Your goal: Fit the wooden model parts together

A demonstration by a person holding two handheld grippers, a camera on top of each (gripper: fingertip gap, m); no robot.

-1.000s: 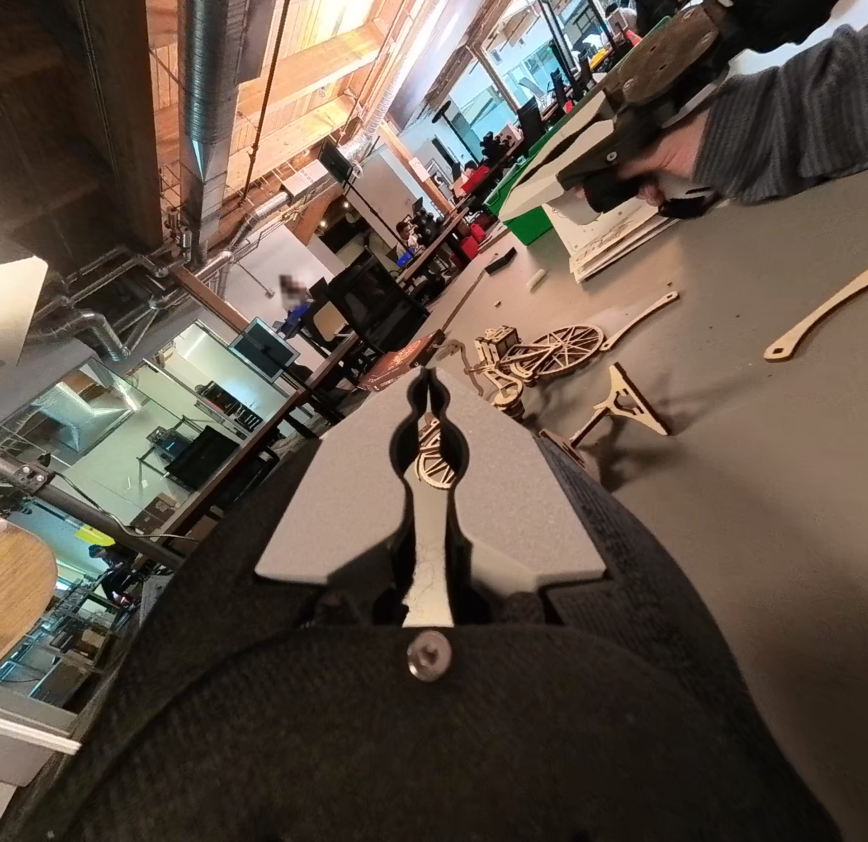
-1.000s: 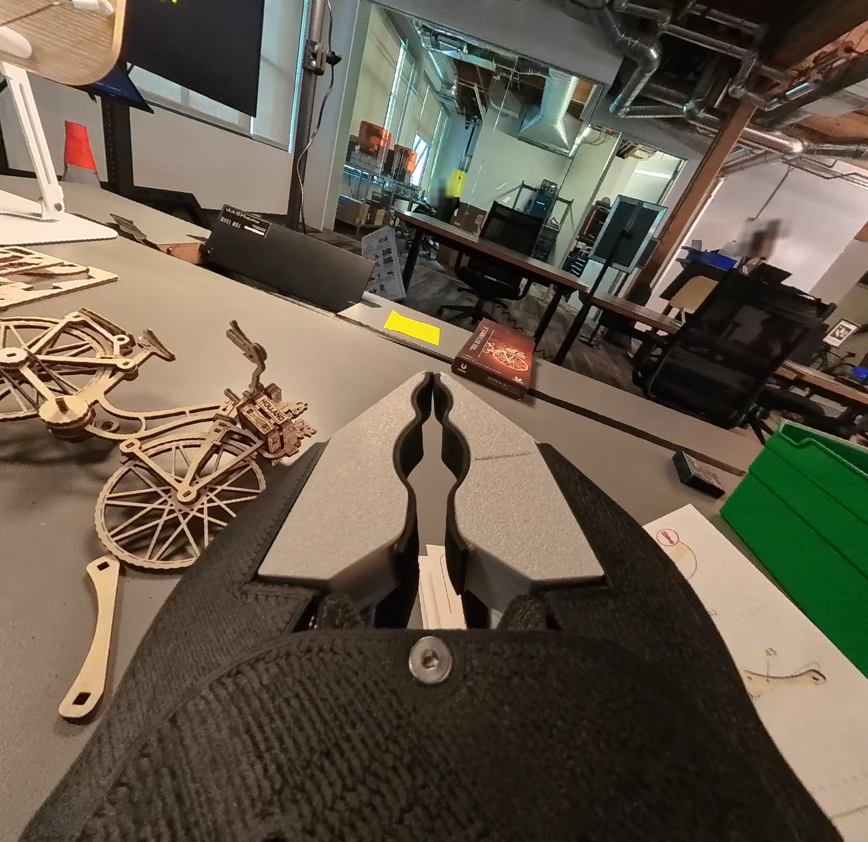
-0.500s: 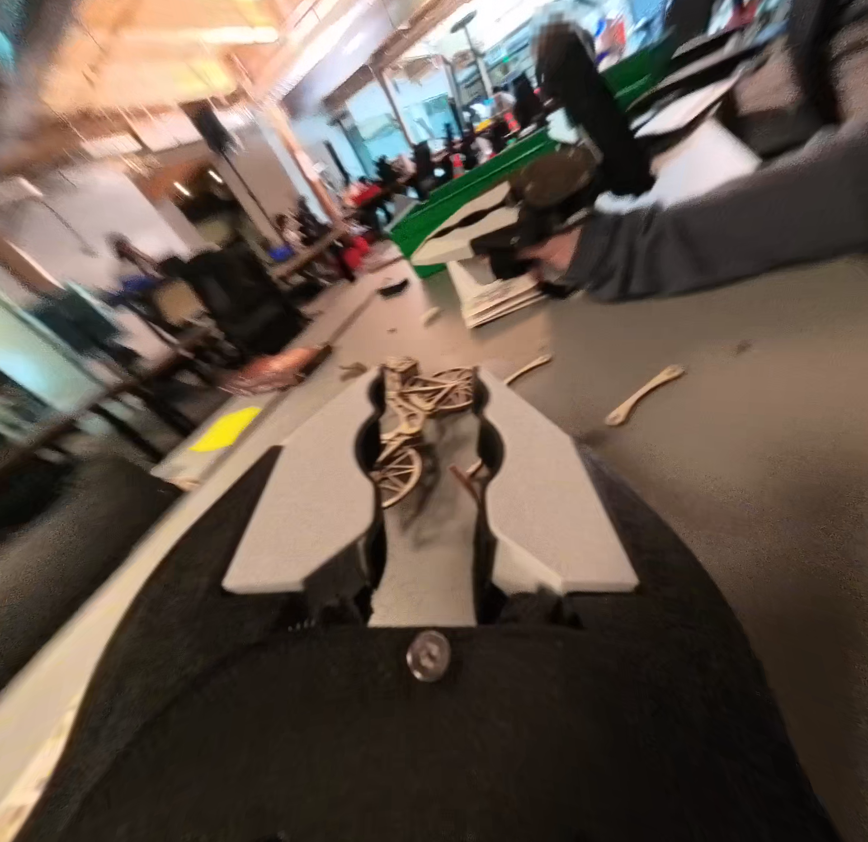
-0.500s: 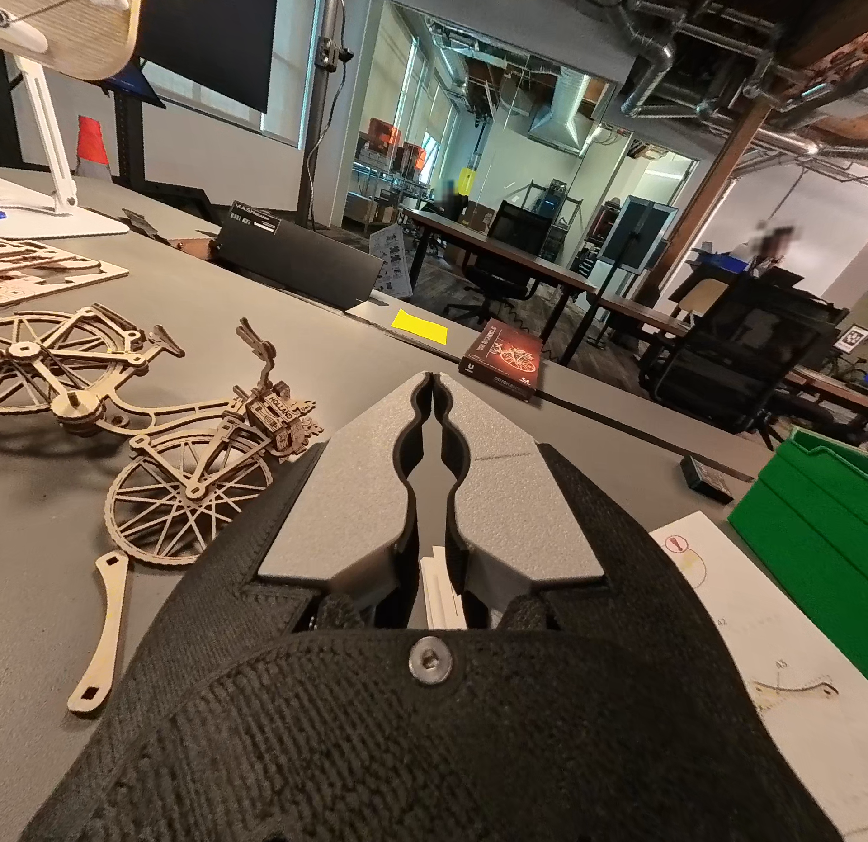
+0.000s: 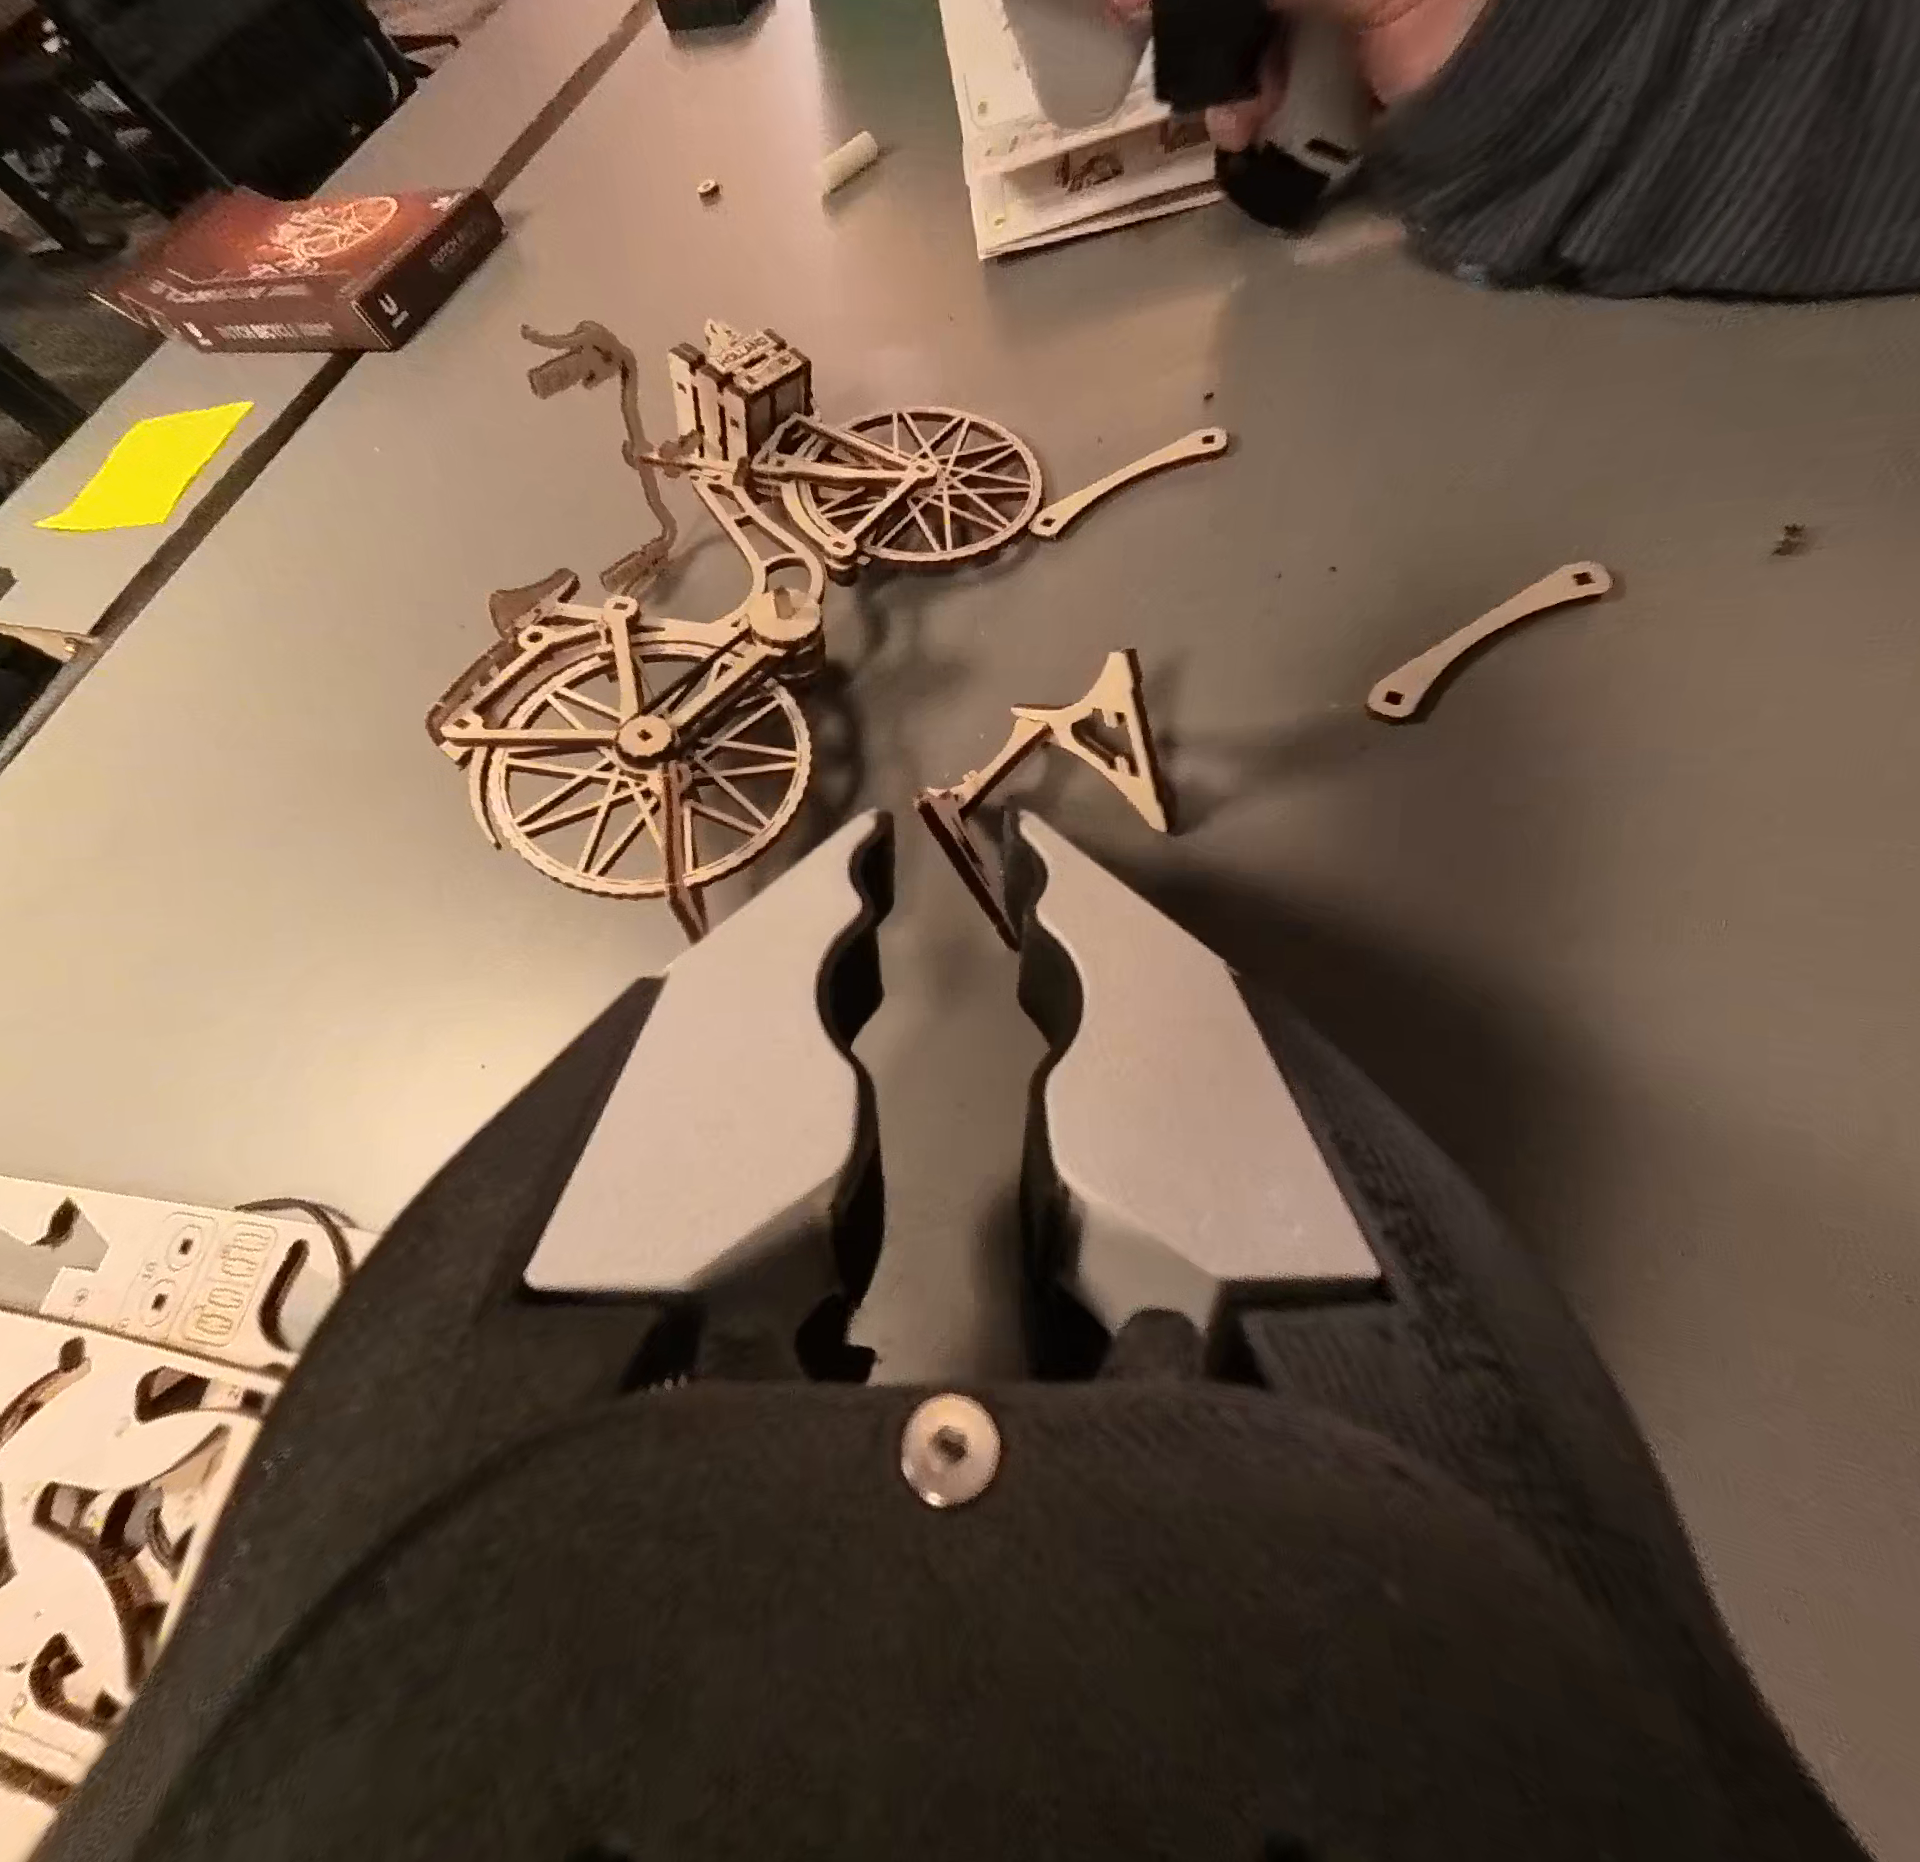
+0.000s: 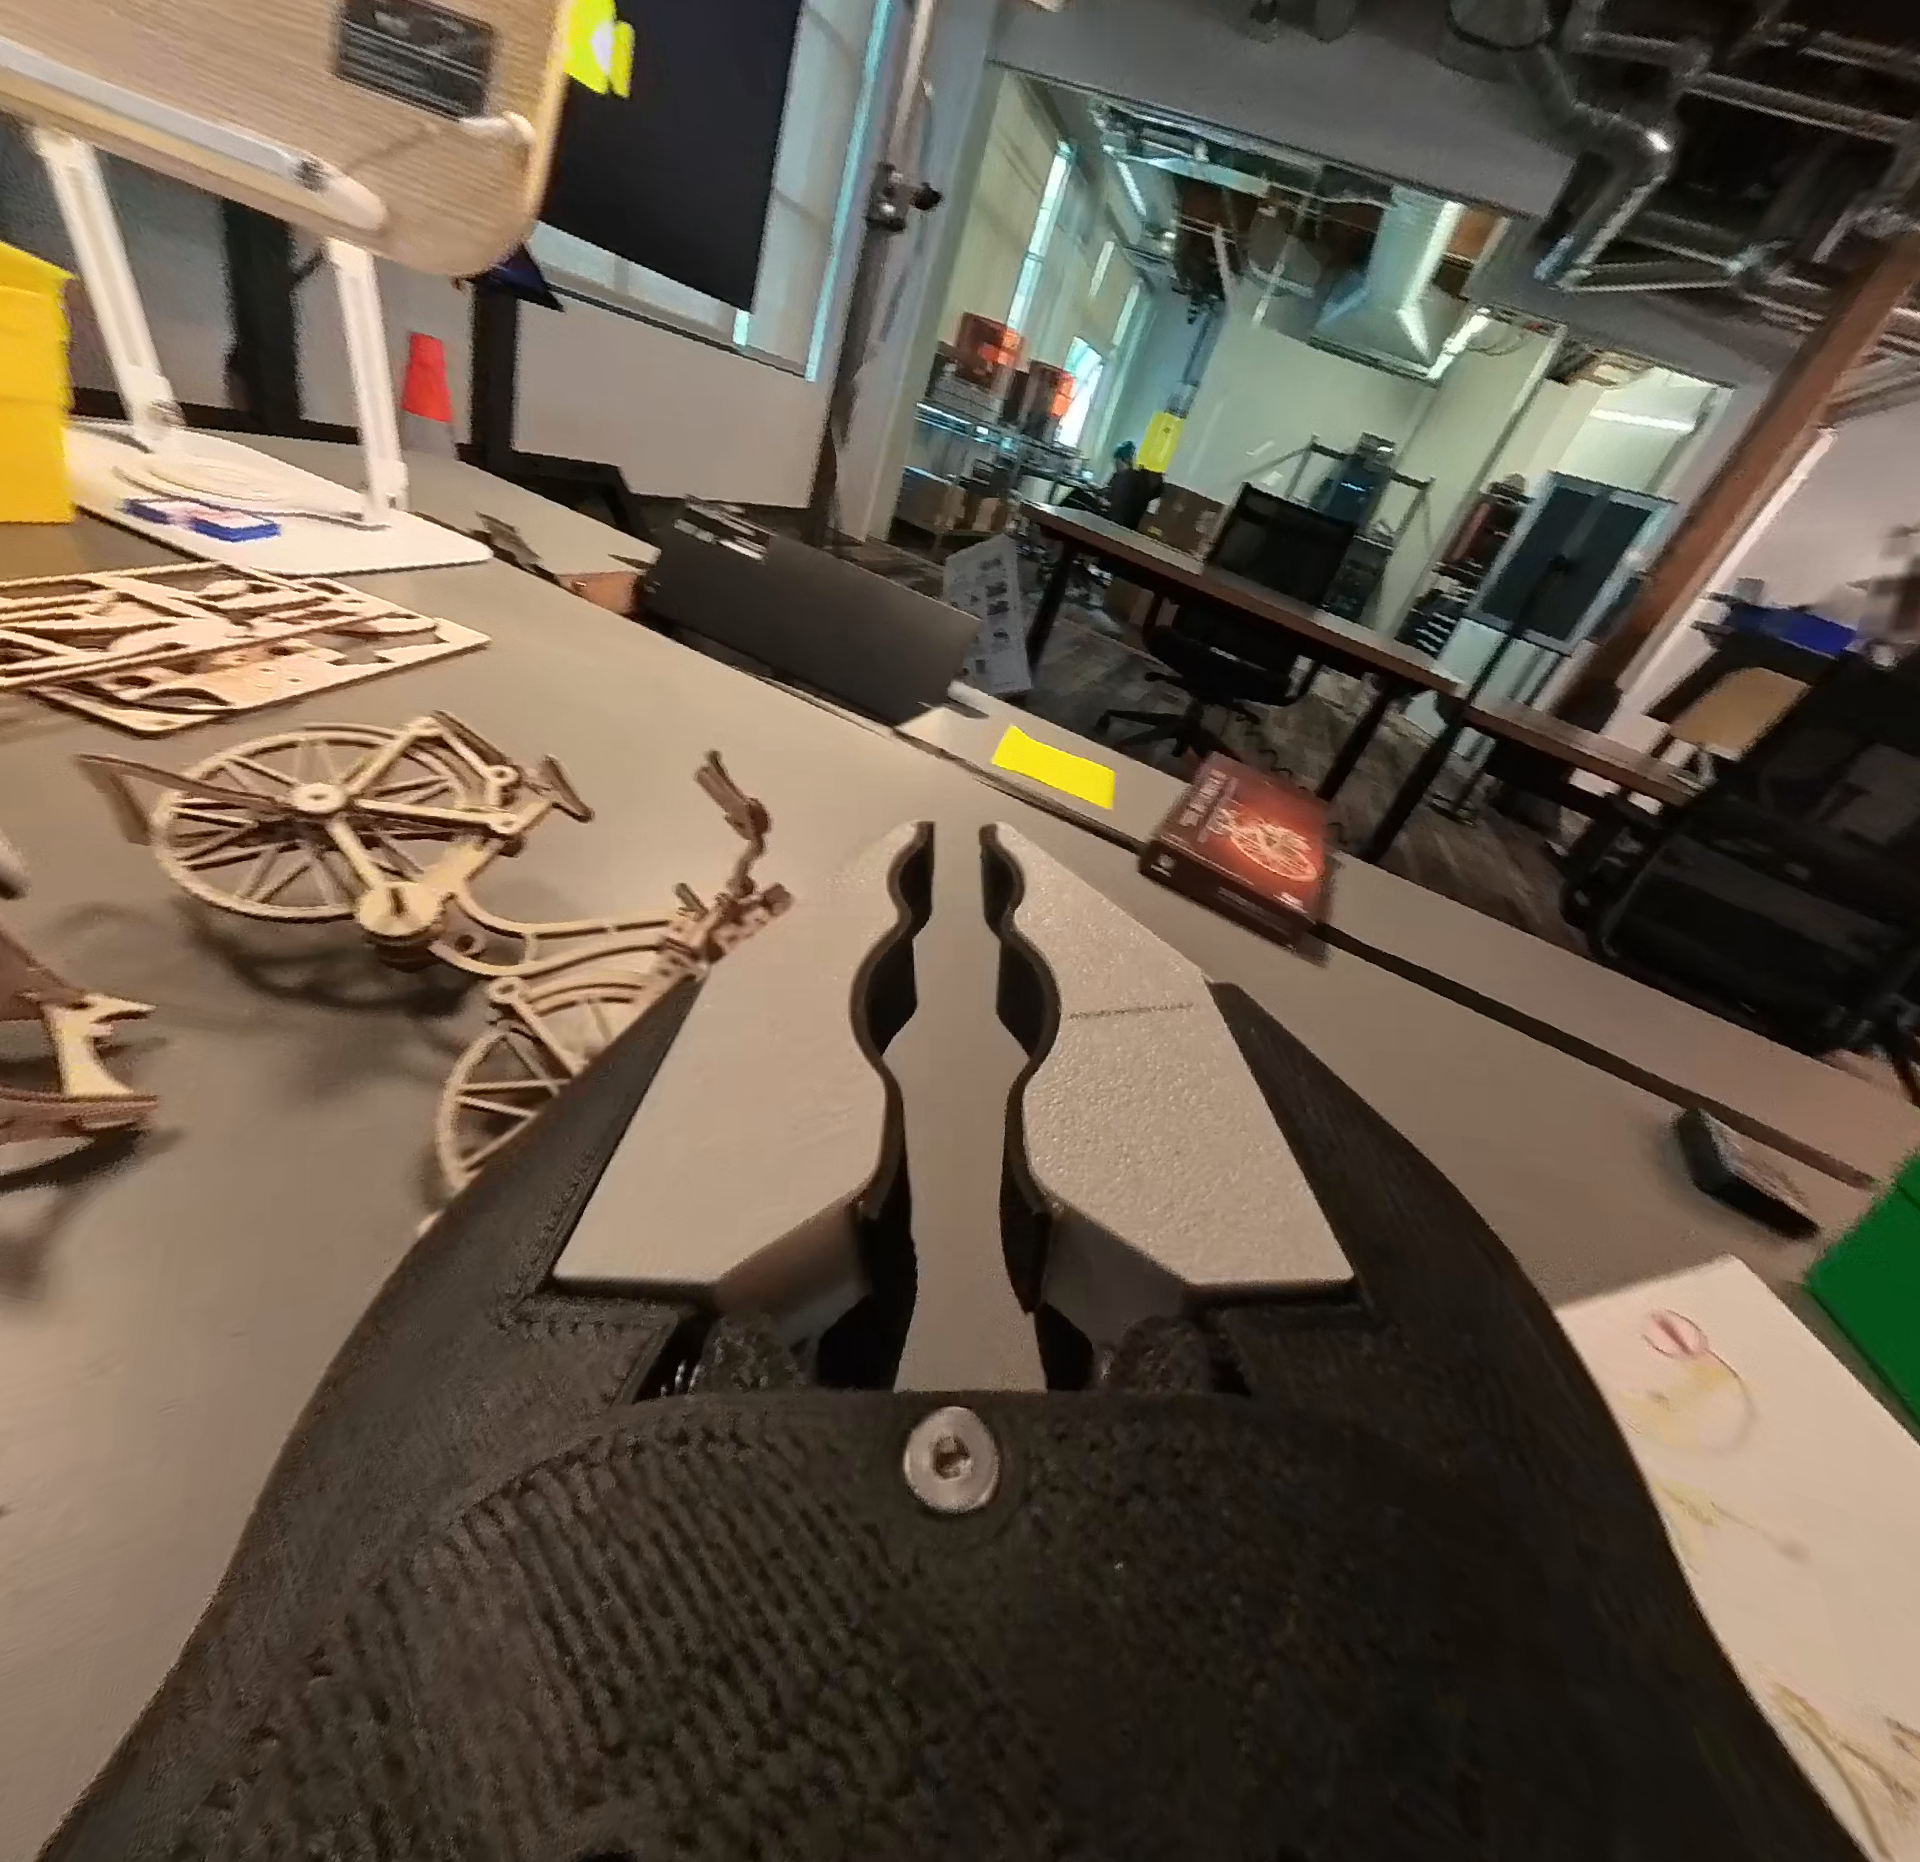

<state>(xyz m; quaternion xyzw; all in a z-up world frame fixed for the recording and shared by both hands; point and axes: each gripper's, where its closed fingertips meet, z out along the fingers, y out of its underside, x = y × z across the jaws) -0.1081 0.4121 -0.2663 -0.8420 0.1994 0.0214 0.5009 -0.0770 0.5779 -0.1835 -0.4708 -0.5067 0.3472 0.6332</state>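
Note:
A wooden bicycle model (image 5: pixel 665 669) lies on its side on the grey table (image 5: pixel 260 929). It also shows in the right wrist view (image 6: pixel 416 877). A triangular wooden stand piece (image 5: pixel 1091 742) sits right of its rear wheel. My left gripper (image 5: pixel 953 830) is open above the table, and the piece's near end reaches between the fingertips, close to the right finger. Two loose curved wooden arms (image 5: pixel 1127 482) (image 5: pixel 1486 638) lie farther right. My right gripper (image 6: pixel 956 836) is slightly open and empty, right of the bicycle. A hand holds it at the far edge of the left wrist view (image 5: pixel 1205 36).
A dark box (image 5: pixel 301 274) and a yellow note (image 5: pixel 145 467) lie at the far left. An instruction booklet (image 5: pixel 1081 150) lies under the right gripper. Cut-out wooden sheets (image 5: pixel 104 1397) lie near left. A green bin (image 6: pixel 1870 1282) and a white stand (image 6: pixel 353 410) flank the table. Left tips to right tips: about 20 centimeters. To reach the yellow note (image 5: pixel 145 467) in a straight line is about 40 centimeters for my right fingers, about 45 centimeters for my left.
My left gripper opened from nearly shut and tipped down from a tilted room view to face the table by the stand piece. My right gripper's tips parted slightly and it shifted.

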